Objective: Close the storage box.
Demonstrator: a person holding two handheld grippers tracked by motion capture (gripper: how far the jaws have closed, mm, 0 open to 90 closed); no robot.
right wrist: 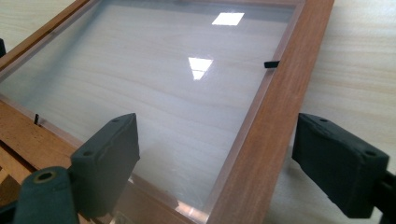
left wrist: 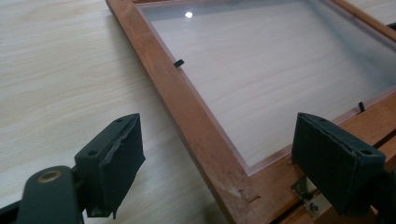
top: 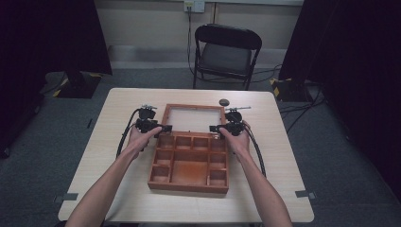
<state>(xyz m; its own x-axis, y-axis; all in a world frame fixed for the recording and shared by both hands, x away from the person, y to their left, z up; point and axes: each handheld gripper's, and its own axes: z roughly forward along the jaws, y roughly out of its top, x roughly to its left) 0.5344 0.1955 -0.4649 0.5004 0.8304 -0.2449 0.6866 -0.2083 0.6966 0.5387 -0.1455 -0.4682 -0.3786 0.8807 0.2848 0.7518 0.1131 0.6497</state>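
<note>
A wooden box (top: 189,163) lies open in the middle of the surface (top: 118,189), its long axis running from six o'clock toward twelve. The tray half, split into small compartments, sits nearer the person; the lid (top: 194,118), a wooden frame around a clear pane, lies folded back flat at the twelve o'clock end, so the hinge line crosses from nine to three.

The left tongs (top: 163,128) stand at the lid's nine o'clock rail, close to the hinge corner. In the left gripper view they (left wrist: 217,161) are spread wide, one jaw over bare surface and the other over the frame's corner, with the side rail between them and nothing pinched. A brass hinge (left wrist: 306,193) peeks out beside one jaw, half covered by it.

The right tongs (top: 216,128) mirror this at the three o'clock rail. In the right gripper view they (right wrist: 215,161) also gape, straddling the rail, one jaw over the pane (right wrist: 154,88), one outside on the surface; whether either jaw touches the wood is hard to tell.

A small dark round thing (top: 224,102) lies at about one o'clock from the lid, too small to identify. Both views along the jaws cut the tray off almost entirely. A folding chair (top: 227,52) stands beyond the far edge.
</note>
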